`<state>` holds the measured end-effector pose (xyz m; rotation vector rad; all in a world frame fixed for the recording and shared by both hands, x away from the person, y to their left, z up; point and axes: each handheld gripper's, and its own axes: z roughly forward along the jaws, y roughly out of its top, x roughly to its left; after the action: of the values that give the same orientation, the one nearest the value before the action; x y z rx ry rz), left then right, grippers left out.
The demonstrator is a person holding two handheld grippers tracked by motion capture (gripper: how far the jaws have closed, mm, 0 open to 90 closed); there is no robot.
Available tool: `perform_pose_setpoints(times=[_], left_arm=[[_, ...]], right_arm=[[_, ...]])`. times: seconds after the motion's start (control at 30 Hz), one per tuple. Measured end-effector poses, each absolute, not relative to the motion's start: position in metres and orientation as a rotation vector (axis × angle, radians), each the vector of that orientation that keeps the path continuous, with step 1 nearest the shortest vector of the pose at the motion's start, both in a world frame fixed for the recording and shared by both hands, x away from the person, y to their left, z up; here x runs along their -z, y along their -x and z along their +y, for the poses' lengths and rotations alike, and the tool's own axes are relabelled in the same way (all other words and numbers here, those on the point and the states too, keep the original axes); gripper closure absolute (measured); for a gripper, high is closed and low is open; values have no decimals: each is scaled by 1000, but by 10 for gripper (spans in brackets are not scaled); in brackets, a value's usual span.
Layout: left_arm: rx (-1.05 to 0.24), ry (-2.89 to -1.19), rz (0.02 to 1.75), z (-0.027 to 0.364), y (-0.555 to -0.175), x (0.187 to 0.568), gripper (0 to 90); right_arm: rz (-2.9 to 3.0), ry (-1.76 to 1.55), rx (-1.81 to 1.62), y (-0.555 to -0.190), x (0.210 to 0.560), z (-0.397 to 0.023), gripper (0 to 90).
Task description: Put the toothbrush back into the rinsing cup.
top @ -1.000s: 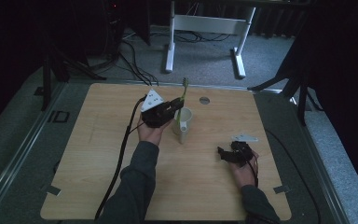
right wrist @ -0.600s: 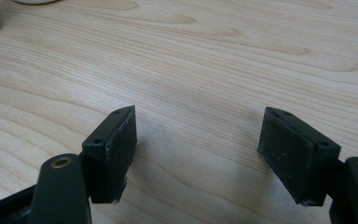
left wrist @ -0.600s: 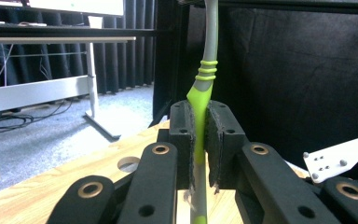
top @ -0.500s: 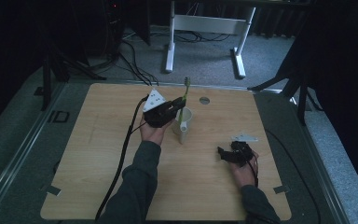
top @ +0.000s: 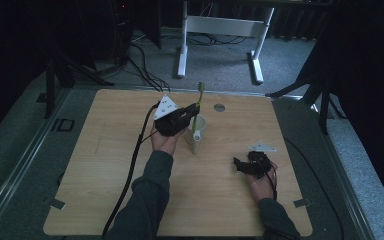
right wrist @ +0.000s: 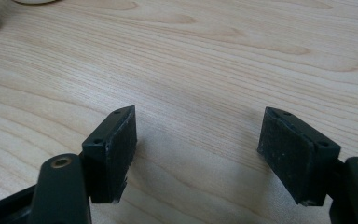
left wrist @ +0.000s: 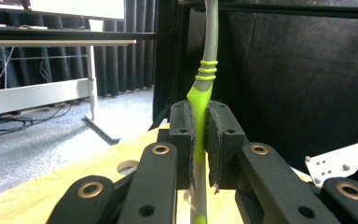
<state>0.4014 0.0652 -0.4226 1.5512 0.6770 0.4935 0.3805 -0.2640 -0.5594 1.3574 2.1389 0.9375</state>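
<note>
In the high view, the left gripper [top: 192, 111] is a little above the middle of the frame, at the far middle part of the wooden table [top: 105, 165]. Its jaws are pressed together on a green and grey toothbrush [top: 197, 111], which stands almost upright with its head pointing up. The lower end of the toothbrush goes down into a white mug [top: 196, 134] that stands just beside the left hand [top: 164, 142], a bit to the right of it. In the left gripper view the two pads [left wrist: 213, 140] pinch the green part of the handle [left wrist: 197, 126] firmly, and the grey neck rises out of the top of the frame.

The right gripper [top: 241, 165] lies low at the lower right of the high view, well apart from the mug. In the right gripper view its jaws are spread wide over bare wood, with nothing between them.

By judgement, the work seems to be putting the toothbrush into the mug, though lifting it out cannot be excluded. If it is going in, the bigger part is done: the brush is taken, carried and its lower end is already inside the rim. Whether the end touches the bottom of the mug cannot be told. What is left is to open the jaws, so that the brush leans on the rim, and to draw the gripper away.
</note>
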Motion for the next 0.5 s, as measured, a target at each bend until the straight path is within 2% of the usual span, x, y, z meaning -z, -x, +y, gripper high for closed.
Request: perform_pose_setpoints(times=[0.5], left_arm=[[-482, -1543, 680, 61, -404, 427, 817]], right_arm=[[2139, -1357, -938, -381, 559, -264, 274]])
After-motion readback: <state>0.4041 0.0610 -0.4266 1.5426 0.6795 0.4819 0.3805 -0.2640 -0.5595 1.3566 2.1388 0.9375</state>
